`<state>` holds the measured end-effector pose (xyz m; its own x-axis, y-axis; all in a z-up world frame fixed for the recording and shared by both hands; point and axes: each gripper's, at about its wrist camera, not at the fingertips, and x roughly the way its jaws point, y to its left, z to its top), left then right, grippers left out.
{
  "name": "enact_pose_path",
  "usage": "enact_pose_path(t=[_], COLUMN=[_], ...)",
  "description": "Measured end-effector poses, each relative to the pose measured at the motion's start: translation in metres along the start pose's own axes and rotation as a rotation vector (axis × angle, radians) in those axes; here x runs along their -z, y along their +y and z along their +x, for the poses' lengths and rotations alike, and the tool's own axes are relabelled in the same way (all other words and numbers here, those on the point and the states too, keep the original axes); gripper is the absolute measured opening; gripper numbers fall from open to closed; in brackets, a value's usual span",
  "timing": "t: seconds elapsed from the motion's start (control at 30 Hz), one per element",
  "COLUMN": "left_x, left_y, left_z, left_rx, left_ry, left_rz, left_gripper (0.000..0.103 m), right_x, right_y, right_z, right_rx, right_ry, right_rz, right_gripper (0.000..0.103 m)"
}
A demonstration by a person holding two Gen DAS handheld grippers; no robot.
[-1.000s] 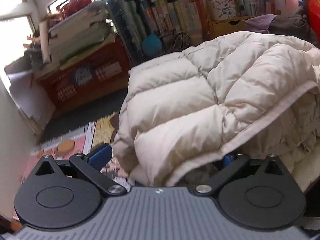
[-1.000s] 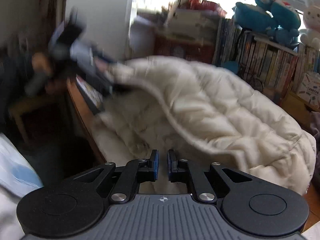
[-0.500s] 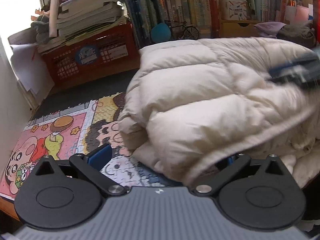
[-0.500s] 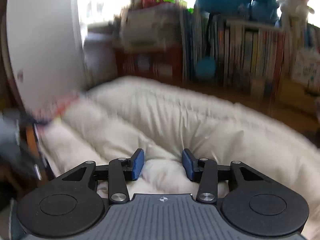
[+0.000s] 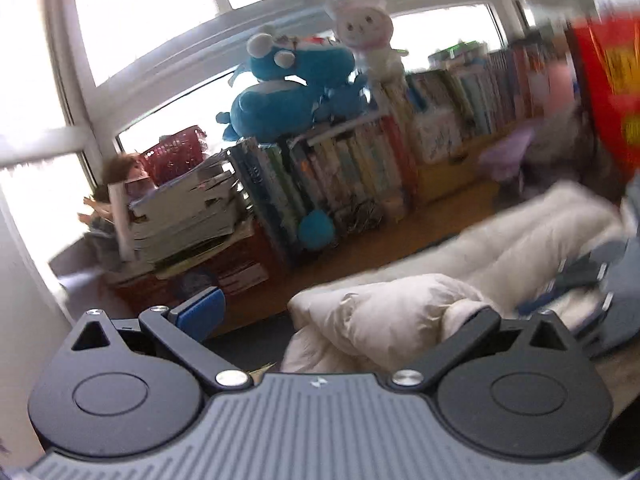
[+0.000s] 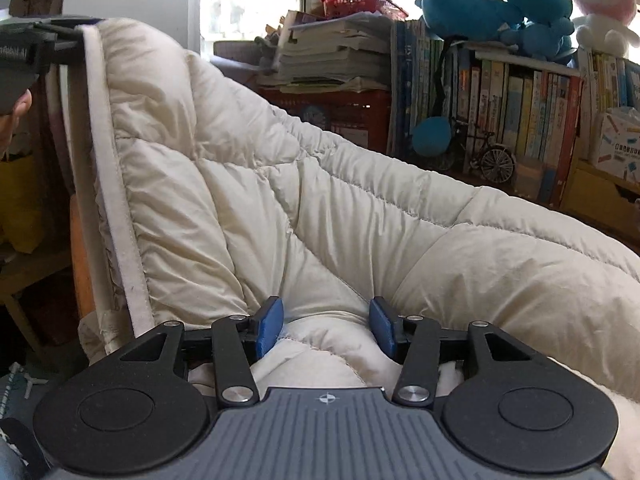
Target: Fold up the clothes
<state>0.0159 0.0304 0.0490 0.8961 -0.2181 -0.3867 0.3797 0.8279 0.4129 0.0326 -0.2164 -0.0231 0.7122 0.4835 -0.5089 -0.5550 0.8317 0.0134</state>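
Raised left tool (image 5: 340, 312) seemingly gripping jacket (image 6: 320, 200) hem, right tool (image 6: 326, 322) just opened, jacket bulging between jaws

One cream puffer jacket (image 6: 320, 208) fills the near ground. Two claws are in view: the right claw (image 6: 326, 326) near, and the left claw (image 6: 36, 46) at the far left. On top of the far bookshelf (image 6: 520, 112) sit three plush toys: two blue ones (image 6: 496, 0) and one white one (image 6: 600, 8). There is one red basket (image 6: 360, 2) on one stack of books (image 6: 336, 56), one blue ball (image 6: 432, 136) and one small model bicycle (image 6: 490, 156).
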Motion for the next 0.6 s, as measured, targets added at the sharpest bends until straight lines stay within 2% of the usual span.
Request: enact_pose_path(t=[0.07,0.13,0.2,0.27,0.33,0.53,0.6], left_x=[0.018,0.045,0.071,0.087,0.093,0.101,0.104], left_y=[0.004,0.011,0.018,0.022,0.024,0.028,0.024], left_z=[-0.002,0.002,0.010,0.017,0.018,0.013,0.011], left_rx=[-0.032,-0.056,-0.049,-0.019,-0.006,0.126,0.125], left_ry=[0.085,0.218,0.332,0.389,0.406,0.386,0.378], left_rz=[0.041,0.038,0.007,-0.029,-0.050,-0.100,-0.085], left_gripper=[0.103,0.103,0.103,0.103,0.103,0.103,0.103], right_x=[0.001,-0.002,-0.002,-0.004,-0.004,-0.007,-0.007], right_y=[-0.001,-0.004,-0.006,-0.005,0.000,-0.006,-0.006], right_z=[0.000,0.003,0.003,0.002,-0.002,-0.002,-0.001], right_rx=[-0.006,-0.014,-0.035,-0.063,-0.064,-0.090,-0.090], right_ry=[-0.008,-0.009,-0.007,-0.004,-0.002,0.009,0.013], right_rz=[-0.002,0.002,0.006,-0.001,-0.032,-0.022,-0.025], right_gripper=[0.049,0.050,0.052,0.053,0.054,0.058,0.058])
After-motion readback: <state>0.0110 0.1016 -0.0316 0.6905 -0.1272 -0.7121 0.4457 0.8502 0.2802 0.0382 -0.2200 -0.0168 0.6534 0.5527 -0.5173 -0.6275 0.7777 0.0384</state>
